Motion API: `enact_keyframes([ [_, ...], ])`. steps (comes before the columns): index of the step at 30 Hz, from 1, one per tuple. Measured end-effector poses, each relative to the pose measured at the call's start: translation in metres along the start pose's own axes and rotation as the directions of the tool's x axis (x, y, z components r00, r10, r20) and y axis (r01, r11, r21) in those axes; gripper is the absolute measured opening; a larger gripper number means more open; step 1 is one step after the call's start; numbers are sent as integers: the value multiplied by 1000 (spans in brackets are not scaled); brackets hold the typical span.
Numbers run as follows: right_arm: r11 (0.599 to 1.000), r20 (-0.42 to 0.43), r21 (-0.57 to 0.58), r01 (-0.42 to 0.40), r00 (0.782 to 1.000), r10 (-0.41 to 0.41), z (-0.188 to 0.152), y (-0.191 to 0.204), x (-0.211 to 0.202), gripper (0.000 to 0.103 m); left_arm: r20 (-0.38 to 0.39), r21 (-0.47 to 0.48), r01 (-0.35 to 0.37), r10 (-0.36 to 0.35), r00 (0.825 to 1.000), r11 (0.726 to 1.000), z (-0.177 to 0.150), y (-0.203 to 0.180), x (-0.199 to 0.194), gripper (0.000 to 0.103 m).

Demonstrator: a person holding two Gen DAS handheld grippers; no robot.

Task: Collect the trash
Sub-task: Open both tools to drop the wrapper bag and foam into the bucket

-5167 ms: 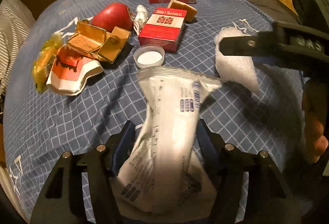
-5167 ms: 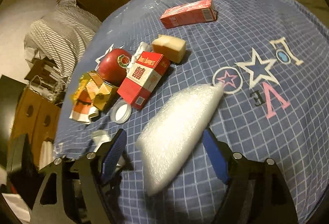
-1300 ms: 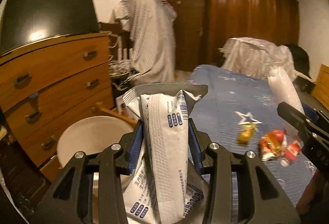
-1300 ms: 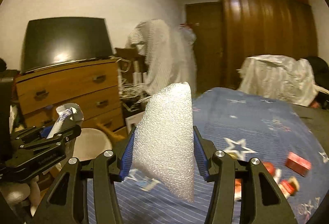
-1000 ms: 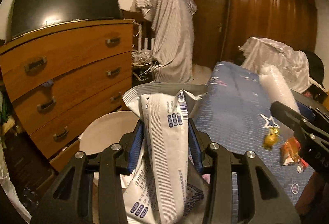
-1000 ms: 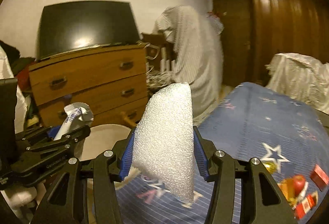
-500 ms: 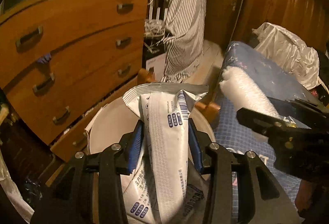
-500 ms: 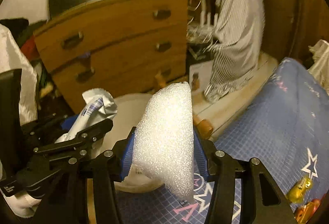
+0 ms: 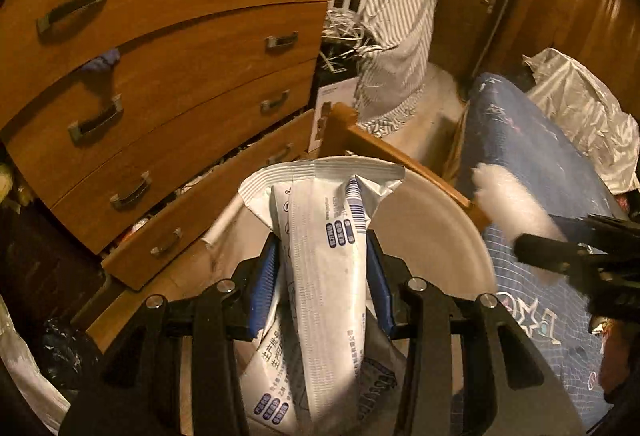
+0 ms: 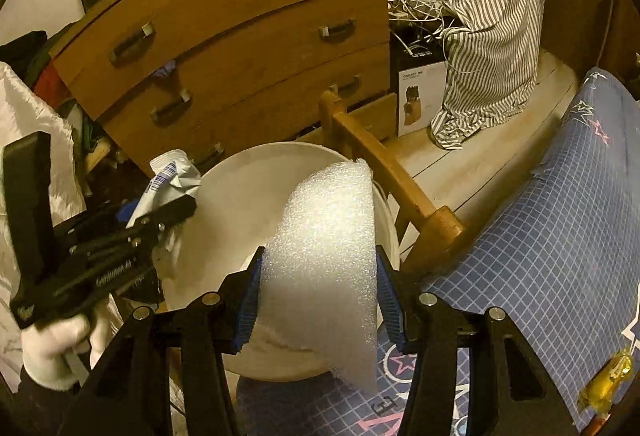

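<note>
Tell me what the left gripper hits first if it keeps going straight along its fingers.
Probably the inside of the white bin. The left gripper, shut on the white wrapper, points down into its open mouth, with nothing else visible between; depth is hard to judge.

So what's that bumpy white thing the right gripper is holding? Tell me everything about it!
It is a white foam sheet, the soft bubbly packing kind, folded into a fat cone shape with a rounded top. It stands upright, squeezed on both sides between the blue pads of the right gripper. Its bottom edge looks a bit ragged. It hangs over the rim of a pale round bin, beside the blue checked cloth. Nothing else touches it.
</note>
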State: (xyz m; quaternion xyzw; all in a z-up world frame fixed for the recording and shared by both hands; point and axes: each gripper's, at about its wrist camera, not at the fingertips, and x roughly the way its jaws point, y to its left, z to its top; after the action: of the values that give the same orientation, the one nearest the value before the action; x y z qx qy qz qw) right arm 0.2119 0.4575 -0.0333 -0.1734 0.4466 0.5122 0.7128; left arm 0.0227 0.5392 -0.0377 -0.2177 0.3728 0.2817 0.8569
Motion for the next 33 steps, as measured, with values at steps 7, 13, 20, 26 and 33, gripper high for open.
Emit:
enact_keyframes([
  [7,1000,2,19,3,1000,-3,-3,-17,-7,53,-7,-28,-12,12,1000,1000,4,19,9,40],
  [13,1000,1,16,2,1000,-2,-4,-19,-6,53,-12,-23,-7,6,1000,1000,4,20,12,40],
  [20,1000,-1,14,-3,1000,3,-3,-19,-6,53,-13,-20,-1,1,1000,1000,3,18,12,40],
  [26,999,7,31,-22,1000,22,-4,-17,-4,68,-27,-36,-14,13,1000,999,4,21,15,55],
  [33,998,19,63,-31,999,29,-9,-26,-6,69,-19,-35,-21,20,1000,999,4,23,14,58],
])
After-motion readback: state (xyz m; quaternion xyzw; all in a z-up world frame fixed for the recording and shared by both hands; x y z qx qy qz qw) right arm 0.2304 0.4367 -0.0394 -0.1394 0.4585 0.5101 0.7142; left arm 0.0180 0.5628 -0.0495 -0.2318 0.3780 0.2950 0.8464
